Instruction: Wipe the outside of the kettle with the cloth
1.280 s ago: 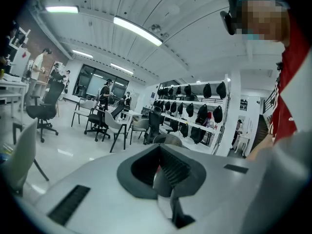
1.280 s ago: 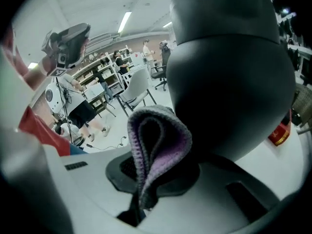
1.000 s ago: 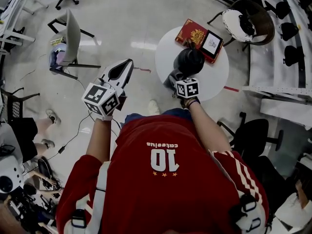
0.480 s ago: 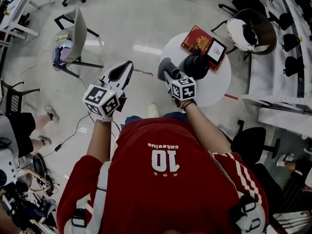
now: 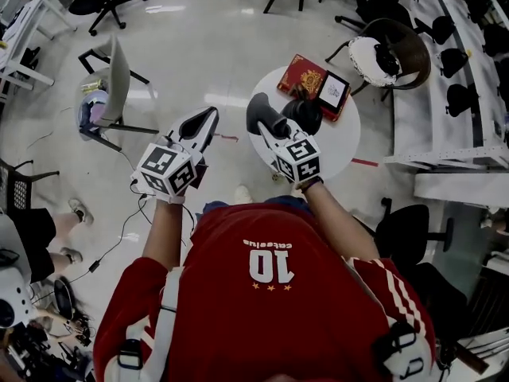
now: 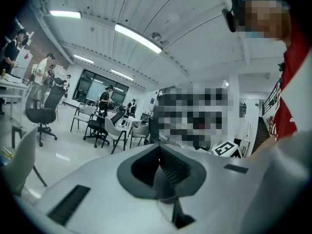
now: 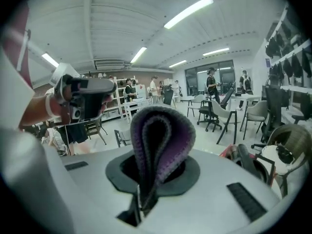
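Clamping the cloth [image 7: 157,135], the right gripper [image 7: 145,186] half covers the kettle [image 5: 305,111] in head view; left gripper [image 6: 162,175] closed, empty.

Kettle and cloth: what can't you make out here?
Kettle, head view: small and dark, lid and spout unreadable.
Cloth touching kettle or not: head view, too small to tell.
Right gripper view: the right gripper and cloth block most of the kettle.
Left gripper view: kettle not shown.
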Demonstrator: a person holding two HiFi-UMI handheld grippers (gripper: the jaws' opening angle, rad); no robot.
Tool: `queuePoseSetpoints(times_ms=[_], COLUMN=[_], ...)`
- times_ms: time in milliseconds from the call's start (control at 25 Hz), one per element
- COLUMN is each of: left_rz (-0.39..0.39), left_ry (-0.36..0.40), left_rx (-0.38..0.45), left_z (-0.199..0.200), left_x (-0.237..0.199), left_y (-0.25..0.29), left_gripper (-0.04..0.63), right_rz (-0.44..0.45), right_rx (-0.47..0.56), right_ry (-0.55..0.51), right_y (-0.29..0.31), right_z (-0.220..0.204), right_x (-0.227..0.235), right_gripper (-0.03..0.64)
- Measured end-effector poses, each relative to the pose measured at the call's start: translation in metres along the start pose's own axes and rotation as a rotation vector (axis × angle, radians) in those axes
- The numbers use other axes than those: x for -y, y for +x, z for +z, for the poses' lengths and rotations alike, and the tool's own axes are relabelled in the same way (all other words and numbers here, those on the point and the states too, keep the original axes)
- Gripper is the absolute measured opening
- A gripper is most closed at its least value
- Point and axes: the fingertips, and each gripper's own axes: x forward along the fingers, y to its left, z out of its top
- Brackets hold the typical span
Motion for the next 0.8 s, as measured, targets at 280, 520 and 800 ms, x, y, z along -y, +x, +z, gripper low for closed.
queuePoseSetpoints(times_ms=[280, 520, 800], left_rz=[-0.089, -0.145, -0.188], left_ry=[0.049, 0.089, 0.113], left_rx=[0.008, 0.020, 0.029], left_z=[0.020, 0.037, 0.049], left_x=[0.033, 0.063, 0.104], left_y=[0.038, 0.071, 0.115], left_gripper=[0.008, 0.008, 0.008], right_rz=[-0.093, -0.200, -0.288], right_rx=[0.093, 0.156, 0.212], right_ry=[0.013, 0.031, 0.028], right_y=[-0.062, -0.119, -0.186], right_z=[0.028, 0.043, 0.055], right_x=[0.028, 0.062, 0.106], right_gripper=[0.044, 0.044, 0.044])
